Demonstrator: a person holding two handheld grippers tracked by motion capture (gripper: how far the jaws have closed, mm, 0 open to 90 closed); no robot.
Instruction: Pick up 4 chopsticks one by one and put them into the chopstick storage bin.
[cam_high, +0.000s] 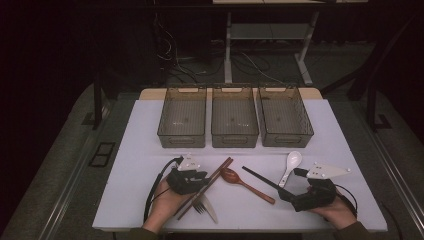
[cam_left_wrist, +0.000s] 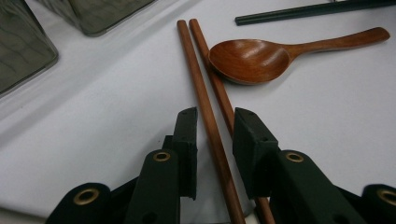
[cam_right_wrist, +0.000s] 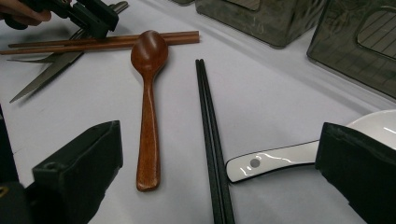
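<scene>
reddish-brown wooden chopstick pair (cam_left_wrist: 205, 88), glossy brown wooden spoon (cam_left_wrist: 261, 55), black chopstick pair (cam_right_wrist: 212, 144), white ceramic spoon (cam_right_wrist: 299, 158), silver metal fork (cam_high: 201, 205). smoky grey translucent plastic bins (cam_high: 234, 120). plain white surface (cam_high: 140, 170). matte black tongs (cam_left_wrist: 214, 140).

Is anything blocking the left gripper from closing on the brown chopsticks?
Nothing visible does. The left gripper straddles the brown chopsticks with only bare table around its pads; the wooden spoon touches them farther up, beyond the jaws.
</scene>
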